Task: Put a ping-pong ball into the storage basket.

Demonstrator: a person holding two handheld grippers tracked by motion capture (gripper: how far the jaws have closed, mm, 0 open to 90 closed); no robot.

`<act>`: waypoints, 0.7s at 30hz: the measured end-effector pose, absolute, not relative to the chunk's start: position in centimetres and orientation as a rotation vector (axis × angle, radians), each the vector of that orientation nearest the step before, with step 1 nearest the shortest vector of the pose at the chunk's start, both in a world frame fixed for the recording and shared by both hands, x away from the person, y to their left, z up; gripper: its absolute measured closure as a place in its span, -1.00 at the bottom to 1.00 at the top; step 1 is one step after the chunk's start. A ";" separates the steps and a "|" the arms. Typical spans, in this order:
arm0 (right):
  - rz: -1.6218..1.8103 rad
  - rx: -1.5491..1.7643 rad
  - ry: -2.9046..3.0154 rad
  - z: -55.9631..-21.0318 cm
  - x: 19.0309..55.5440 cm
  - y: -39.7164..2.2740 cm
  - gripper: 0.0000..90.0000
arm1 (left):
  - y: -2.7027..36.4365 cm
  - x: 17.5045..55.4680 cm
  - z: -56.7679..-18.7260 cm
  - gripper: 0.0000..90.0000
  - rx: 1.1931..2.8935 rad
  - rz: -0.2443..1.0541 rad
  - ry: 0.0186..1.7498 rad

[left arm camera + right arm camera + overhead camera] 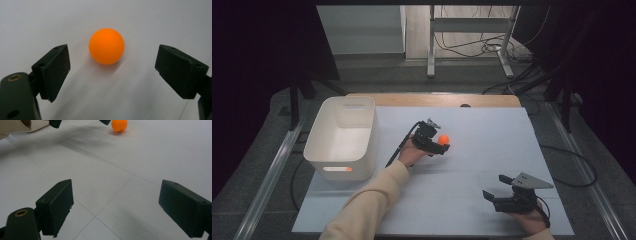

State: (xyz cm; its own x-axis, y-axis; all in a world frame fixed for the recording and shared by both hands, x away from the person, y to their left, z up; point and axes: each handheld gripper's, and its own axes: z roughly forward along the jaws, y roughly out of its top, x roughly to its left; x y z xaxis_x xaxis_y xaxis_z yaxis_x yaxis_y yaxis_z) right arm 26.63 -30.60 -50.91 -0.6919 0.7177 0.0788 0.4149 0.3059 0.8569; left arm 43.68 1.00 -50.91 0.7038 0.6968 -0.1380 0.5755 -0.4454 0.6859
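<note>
An orange ball (443, 139) rests on the white table sheet (472, 150) near its middle. My left gripper (441, 145) is right at it, held by a hand in a cream sleeve. In the left gripper view the ball (106, 46) lies centred just ahead of the wide-open left gripper (113, 60), and neither pad touches it. My right gripper (494, 186) rests open near the front right of the sheet, with nothing between its fingers. In the right gripper view the right gripper (116, 195) stands open over bare sheet, with the ball (119, 125) far off at the top.
A white plastic bin (342, 137) stands at the left edge of the sheet, and something orange shows through its front handle slot (336, 169). A wooden table edge (437, 99) runs along the back. Metal rails flank the table, with cables on the floor behind.
</note>
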 end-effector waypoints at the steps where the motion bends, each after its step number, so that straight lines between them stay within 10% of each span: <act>1: 1.332 1.020 2.260 -50.9 26.6 -30.6 -0.71 | 1.0 43.7 -51.0 -0.70 2.171 0.213 0.965; 21: 1.333 1.022 2.256 -50.9 26.6 -30.7 -0.71 | -0.3 45.3 -52.3 -0.67 2.174 0.198 0.980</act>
